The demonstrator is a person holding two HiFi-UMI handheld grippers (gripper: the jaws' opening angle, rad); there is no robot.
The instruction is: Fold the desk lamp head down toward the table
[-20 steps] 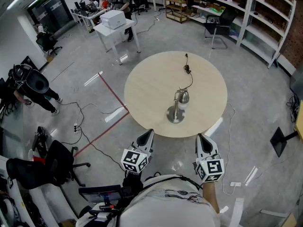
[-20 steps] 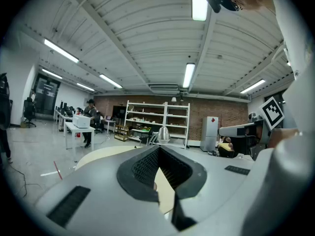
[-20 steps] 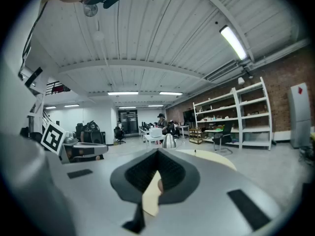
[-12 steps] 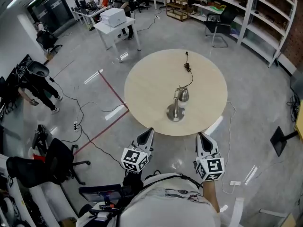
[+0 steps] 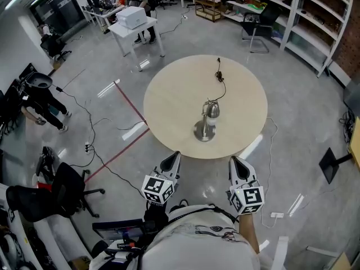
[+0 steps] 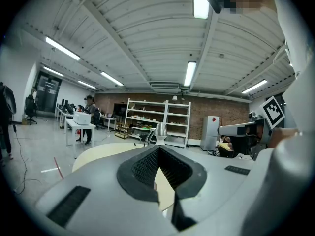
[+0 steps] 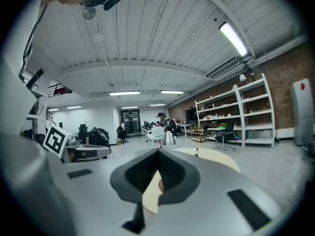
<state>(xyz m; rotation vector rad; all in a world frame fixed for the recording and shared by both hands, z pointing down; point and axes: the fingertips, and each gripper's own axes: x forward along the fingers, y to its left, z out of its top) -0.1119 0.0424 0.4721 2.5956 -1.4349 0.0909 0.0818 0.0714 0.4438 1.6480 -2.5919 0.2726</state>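
Note:
A silver desk lamp stands on the round wooden table (image 5: 174,100), its round base (image 5: 205,131) near the front edge and its head (image 5: 212,109) raised over it. The black cord (image 5: 221,83) runs from it toward the far side. Both grippers hover short of the table's near edge, apart from the lamp. The left gripper (image 5: 173,156) has its jaws together on nothing, and so does the right gripper (image 5: 233,160). The left gripper view has the lamp (image 6: 160,130) just above the shut tips (image 6: 158,148). In the right gripper view the lamp (image 7: 169,138) lies beyond that gripper's tips (image 7: 158,151).
A white table with a printer (image 5: 134,20) stands at the back left, and shelving (image 5: 315,21) lines the right wall. A black office chair (image 5: 67,190) and a person (image 5: 42,100) are at the left. Red floor tape (image 5: 130,108) and loose cables (image 5: 270,167) run round the table.
In the head view the table and lamp have drifted slightly left and up. Both grippers keep their pose below the table edge. The person at the left has shifted.

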